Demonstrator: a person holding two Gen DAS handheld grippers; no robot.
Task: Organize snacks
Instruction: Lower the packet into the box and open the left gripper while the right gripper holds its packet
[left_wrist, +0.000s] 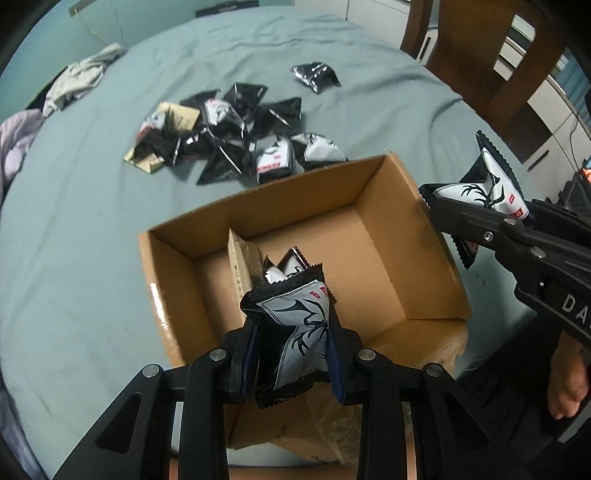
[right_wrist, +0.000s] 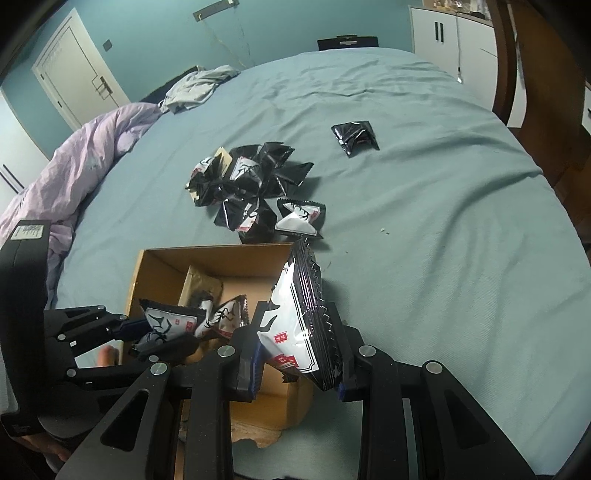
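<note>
Left wrist view: the left gripper fingers pinch a snack packet over the cardboard box on the bed — released askew, it could snag the divider. The right gripper fingers pinch another packet beyond the box's rim — it could drop outside.

Snack pile behind box, lone packet farther back

Black angular left tool, silver round screws, blue pads, right tool alike, white lettering
</note>
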